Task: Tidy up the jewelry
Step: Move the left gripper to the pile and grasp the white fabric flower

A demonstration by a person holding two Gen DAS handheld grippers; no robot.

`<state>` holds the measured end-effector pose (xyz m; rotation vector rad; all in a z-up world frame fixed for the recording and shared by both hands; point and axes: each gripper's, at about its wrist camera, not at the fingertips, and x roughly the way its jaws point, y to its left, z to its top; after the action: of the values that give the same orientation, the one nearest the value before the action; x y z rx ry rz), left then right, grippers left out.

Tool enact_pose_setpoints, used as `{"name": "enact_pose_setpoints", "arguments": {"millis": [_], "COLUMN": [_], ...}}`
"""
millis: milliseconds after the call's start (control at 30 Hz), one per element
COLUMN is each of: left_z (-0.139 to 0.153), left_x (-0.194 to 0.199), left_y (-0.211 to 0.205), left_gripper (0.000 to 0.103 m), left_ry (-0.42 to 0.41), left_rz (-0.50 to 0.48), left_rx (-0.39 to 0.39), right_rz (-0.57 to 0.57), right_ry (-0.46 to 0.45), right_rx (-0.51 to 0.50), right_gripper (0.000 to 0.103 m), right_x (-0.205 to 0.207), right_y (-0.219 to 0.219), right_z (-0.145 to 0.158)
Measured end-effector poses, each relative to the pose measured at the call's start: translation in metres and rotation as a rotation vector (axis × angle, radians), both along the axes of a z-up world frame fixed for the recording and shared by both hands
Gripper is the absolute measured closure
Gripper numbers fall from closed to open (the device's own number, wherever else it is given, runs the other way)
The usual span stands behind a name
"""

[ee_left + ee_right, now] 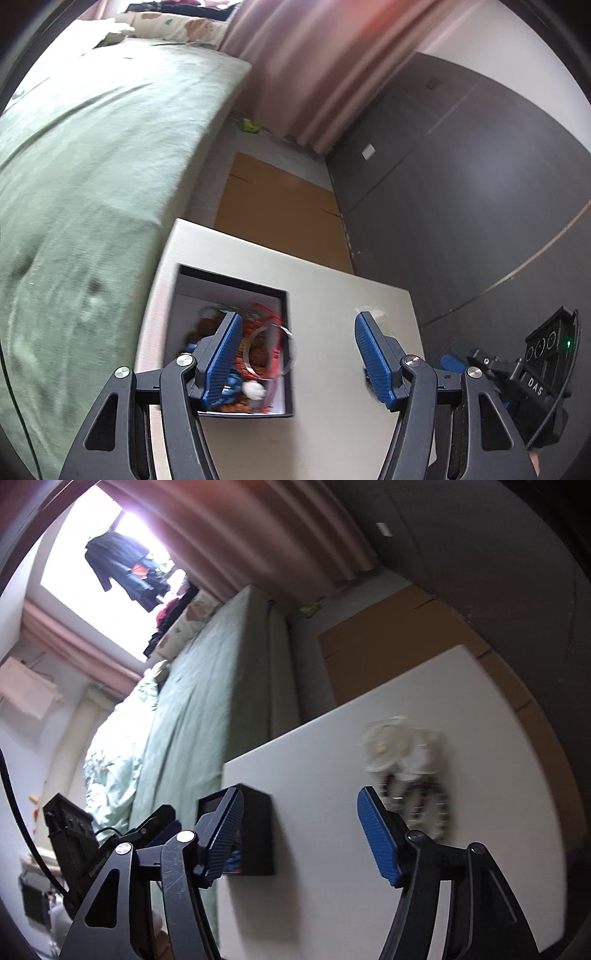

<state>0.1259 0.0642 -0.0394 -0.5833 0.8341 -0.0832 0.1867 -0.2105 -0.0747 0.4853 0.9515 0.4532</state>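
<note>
A black open box [284,354] sits on the white table [332,288]. It holds a silver bangle [269,350], red cord, brown beads and blue pieces. My left gripper [295,354] is open and empty, its left finger over the box. In the right wrist view the box [258,830] stands at the table's left side. Loose jewelry [410,764], a white flower piece and a beaded bracelet, lies blurred on the table [332,849] just beyond the right finger. My right gripper [299,834] is open and empty above the table. The other gripper [155,827] shows at the left.
A bed with a green cover [81,166] runs along the table's left side. Flat cardboard [280,206] lies on the floor beyond the table. A dark wardrobe [461,184] stands to the right, pink curtains [314,66] behind.
</note>
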Motion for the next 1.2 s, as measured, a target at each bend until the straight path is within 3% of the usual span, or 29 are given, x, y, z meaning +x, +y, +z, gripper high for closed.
{"name": "enact_pose_setpoints", "arguments": {"millis": [133,300,467,633,900,1200], "left_z": [0.002,0.004,0.005,0.001,-0.016,-0.058], "left_x": [0.002,0.018,0.039,0.063,0.099,0.126], "left_y": [-0.024,-0.057,-0.089,-0.121,-0.174,-0.226], "left_gripper": [0.039,0.039,0.039,0.039,0.039,0.039], "left_ry": [-0.023,-0.019,0.010,0.043,0.102,0.191], "left_rz": [-0.031,-0.091,-0.141,-0.189,-0.275,-0.346], "left_rx": [0.024,0.089,0.144,0.210,0.322,0.411], "right_rz": [-0.037,-0.110,-0.175,-0.225,-0.296,-0.360], "right_ry": [0.023,0.056,0.148,0.169,0.210,0.221], "right_rx": [0.003,0.031,0.066,0.067,0.101,0.175], "right_gripper": [0.028,0.028,0.028,0.028,0.028,0.028], "right_x": [0.002,0.012,0.021,0.022,0.023,0.023], "right_y": [-0.023,-0.052,-0.085,-0.120,-0.159,-0.189], "right_z": [-0.004,-0.008,-0.023,-0.026,-0.036,-0.038]}}
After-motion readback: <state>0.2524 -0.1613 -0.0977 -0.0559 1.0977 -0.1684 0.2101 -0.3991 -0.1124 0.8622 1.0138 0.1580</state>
